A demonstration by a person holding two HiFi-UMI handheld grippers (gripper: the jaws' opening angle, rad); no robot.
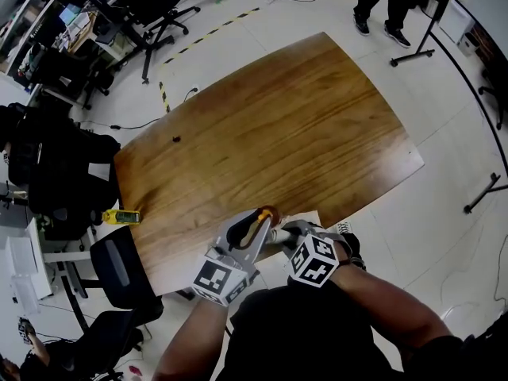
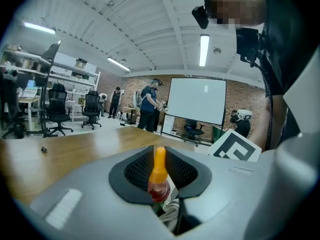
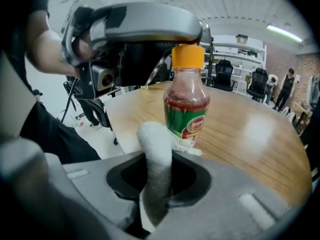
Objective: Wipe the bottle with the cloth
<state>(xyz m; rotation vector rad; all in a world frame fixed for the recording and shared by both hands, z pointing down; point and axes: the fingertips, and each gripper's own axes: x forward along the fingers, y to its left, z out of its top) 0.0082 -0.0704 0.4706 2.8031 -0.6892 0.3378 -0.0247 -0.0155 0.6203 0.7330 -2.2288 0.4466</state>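
Head view, 6 o'clock: of the bottle (image 1: pixel 265 213) only the orange top shows. The lower end of the cloth (image 3: pixel 155 154) is hidden between the jaws. A speck (image 1: pixel 175 139) on the worktop (image 1: pixel 317 117), 10 o'clock, is too small to tell.

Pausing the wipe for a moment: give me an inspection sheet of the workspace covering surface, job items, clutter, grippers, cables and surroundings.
Surface: wooden table, mostly bare.
Job's things: bottle with an orange cap, at the table's near edge; white cloth close in front of it.
Clutter: small dark item on the table; yellow object off its edge.
Grippers: left gripper shut on the bottle's top; right gripper shut on the cloth.
Cables: black cable on the floor.
Surroundings: office chairs; standing person.
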